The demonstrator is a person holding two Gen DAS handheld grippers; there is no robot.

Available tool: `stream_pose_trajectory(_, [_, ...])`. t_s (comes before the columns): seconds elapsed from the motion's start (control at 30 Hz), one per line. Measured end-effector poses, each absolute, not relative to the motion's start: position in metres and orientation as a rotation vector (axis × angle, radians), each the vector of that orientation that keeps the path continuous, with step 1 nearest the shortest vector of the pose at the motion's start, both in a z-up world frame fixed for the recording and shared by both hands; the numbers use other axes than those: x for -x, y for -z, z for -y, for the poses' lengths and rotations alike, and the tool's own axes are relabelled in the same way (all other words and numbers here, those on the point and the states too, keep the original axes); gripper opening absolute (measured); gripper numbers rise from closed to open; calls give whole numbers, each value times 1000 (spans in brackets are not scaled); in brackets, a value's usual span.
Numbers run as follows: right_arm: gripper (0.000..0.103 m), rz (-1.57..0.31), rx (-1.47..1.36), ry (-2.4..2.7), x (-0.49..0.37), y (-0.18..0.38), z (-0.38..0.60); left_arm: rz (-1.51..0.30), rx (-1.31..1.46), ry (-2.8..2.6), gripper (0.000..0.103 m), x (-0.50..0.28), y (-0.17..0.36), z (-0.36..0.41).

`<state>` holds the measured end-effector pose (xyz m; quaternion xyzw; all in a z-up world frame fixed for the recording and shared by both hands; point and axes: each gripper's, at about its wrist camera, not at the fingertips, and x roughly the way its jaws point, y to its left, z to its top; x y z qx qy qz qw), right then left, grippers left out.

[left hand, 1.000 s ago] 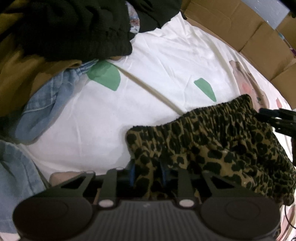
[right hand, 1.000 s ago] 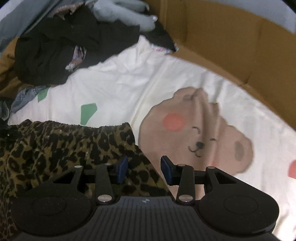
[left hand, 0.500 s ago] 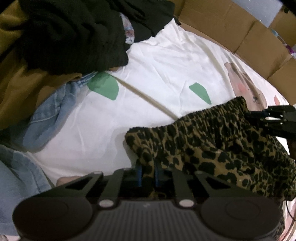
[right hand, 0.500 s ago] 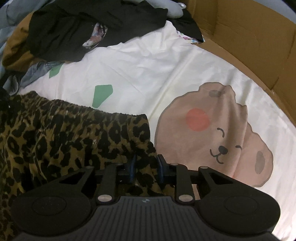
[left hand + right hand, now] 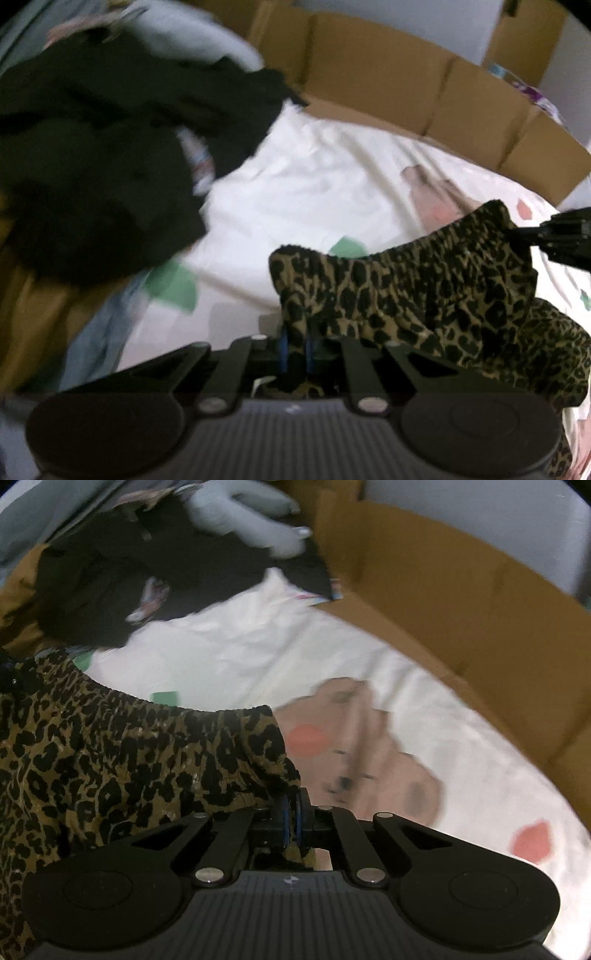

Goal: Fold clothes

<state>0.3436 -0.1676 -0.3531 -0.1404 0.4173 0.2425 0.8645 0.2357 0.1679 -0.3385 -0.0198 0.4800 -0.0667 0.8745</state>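
Leopard-print shorts (image 5: 424, 288), soft and limp, sag between the left hand-held gripper (image 5: 295, 349) and right hand-held gripper (image 5: 291, 821), each just clenched on a waistband corner, probably the best hold.

Leopard-print garment (image 5: 424, 295) (tan, black spots), white bear-print sheet (image 5: 295, 657), brown cardboard (image 5: 461, 598)

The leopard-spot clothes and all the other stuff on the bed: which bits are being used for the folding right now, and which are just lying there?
In use:
leopard-print garment
left gripper, clamped on it
right gripper, clamped on it

Just lying there:
black clothes
denim piece
bear-print sheet
cardboard boxes
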Motion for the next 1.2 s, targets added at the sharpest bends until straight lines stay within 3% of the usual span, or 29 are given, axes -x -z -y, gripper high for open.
stream_pose_trajectory(0.47, [0, -852, 167, -236, -334, 342, 259, -945, -79, 337, 3, -313, 354, -93])
stream_pose_trajectory(1.2, [0, -787, 152, -111, -394, 354, 284, -951, -39, 373, 3, -405, 371, -73])
